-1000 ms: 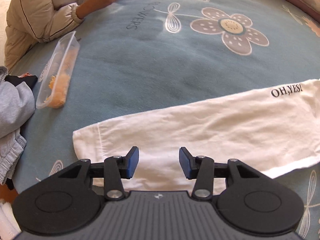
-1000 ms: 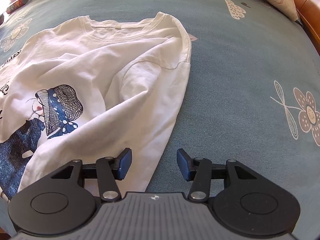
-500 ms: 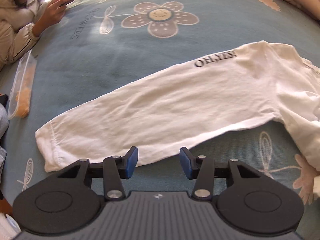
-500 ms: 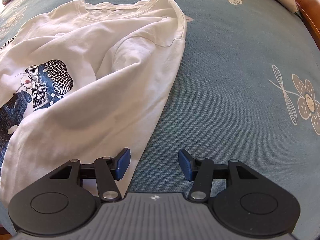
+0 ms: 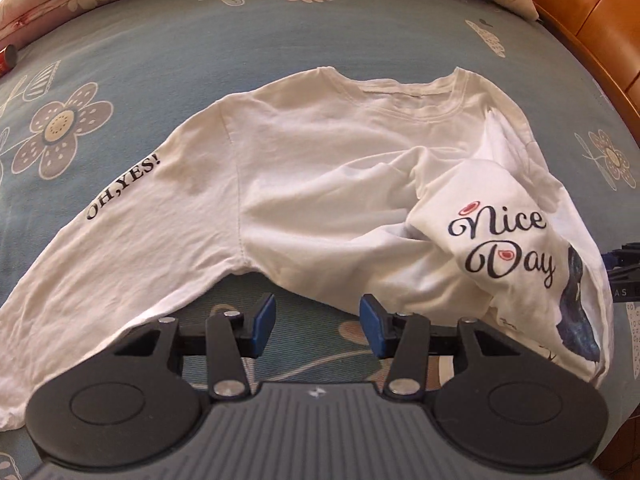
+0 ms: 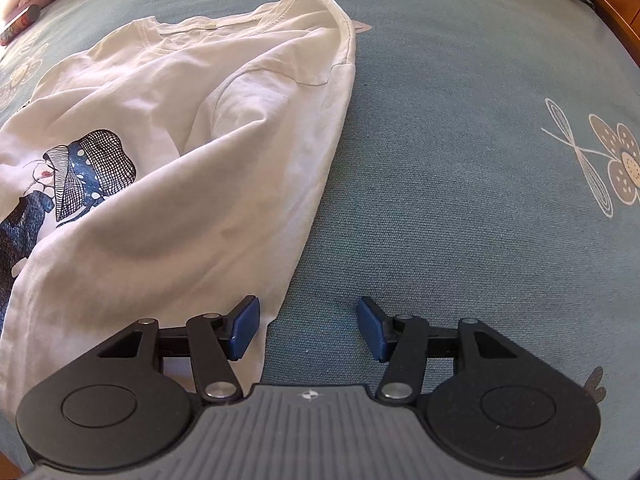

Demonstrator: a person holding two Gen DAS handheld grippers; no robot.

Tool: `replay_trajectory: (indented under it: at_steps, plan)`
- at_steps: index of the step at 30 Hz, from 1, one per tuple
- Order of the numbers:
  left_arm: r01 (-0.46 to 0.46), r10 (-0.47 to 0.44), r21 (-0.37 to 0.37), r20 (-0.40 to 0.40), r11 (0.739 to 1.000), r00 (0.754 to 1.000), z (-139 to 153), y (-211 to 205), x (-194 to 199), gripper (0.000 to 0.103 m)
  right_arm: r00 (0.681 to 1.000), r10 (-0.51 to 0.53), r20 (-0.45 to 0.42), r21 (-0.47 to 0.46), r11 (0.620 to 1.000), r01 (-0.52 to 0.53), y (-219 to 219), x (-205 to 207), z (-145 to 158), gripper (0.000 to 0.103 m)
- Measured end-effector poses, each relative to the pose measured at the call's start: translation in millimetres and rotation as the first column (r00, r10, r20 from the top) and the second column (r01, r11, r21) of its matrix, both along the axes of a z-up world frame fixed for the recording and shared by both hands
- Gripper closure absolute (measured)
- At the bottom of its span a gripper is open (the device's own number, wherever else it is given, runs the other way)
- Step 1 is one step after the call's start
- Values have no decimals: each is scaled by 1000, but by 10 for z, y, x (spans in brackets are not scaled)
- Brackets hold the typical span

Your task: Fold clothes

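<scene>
Over the blue flowered bed (image 5: 168, 52), my left hand-held gripper (image 5: 316, 320) has swung off the long sleeve's cuff, where it looked a second ago, and now faces the shirt's body, hovering above the bare bedcover just under the armpit seam. Its jaws stand apart with nothing between them. My right hand-held gripper (image 6: 308, 328) has barely shifted; its jaws are also apart, a little wider than a second ago, straddling the shirt's right-hand edge, one pad over cloth and the other over bedcover, gripping nothing.

By my reading, that puts both grippers along the near side of the garment, ready for a first fold; no fold looks finished yet.

The white long-sleeved shirt (image 5: 320, 168) lies across the middle of the bed, collar toward the far edge by the wooden headboard (image 5: 592, 12). One sleeve, printed "OH,YES!", runs out flat toward the left edge. The other side is rumpled and turned over on itself, showing "Nice Day" lettering and part of a dark blue cartoon print. The cotton looks thin and limp, creased throughout; I expect it to drag and bunch when lifted.
</scene>
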State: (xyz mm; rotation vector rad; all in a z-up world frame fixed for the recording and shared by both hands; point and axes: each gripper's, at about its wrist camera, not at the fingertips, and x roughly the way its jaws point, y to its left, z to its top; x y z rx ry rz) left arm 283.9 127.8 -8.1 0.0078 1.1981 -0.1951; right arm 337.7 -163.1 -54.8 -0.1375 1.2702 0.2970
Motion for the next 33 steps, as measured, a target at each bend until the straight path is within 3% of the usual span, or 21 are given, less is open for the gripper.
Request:
replay_trajectory:
  at_steps: [3,9,15,21,26,29,33]
  plan:
    - [42,-42,-10,-70,999,997,-99,-130,-61,55,1000,0,-14,3,1000,0,-16,3,39,44]
    - [126,-124,10,-127,992,984,-197,-288,-209,55,995,-54,-79,203,977,69,-273,-183,207,44]
    - [143,-140,9,-156,990,978,-261,-399,-224,52,973,-125,-194,316,931,182,-453,-343,98,44]
    - [169,-164,11,-194,986,967,-324,-513,-257,51,908,-226,-354,472,794,382,-713,-431,-131,58]
    - [177,-168,23,-218,984,961,-364,-545,-291,51,864,-246,-438,551,686,475,-801,-499,-356,60]
    - [176,-166,24,-224,984,960,-371,-540,-313,51,848,-258,-464,591,623,513,-836,-506,-472,60]
    - [185,-173,32,-229,982,958,-385,-537,-358,50,854,-264,-448,631,584,511,-840,-450,-506,60]
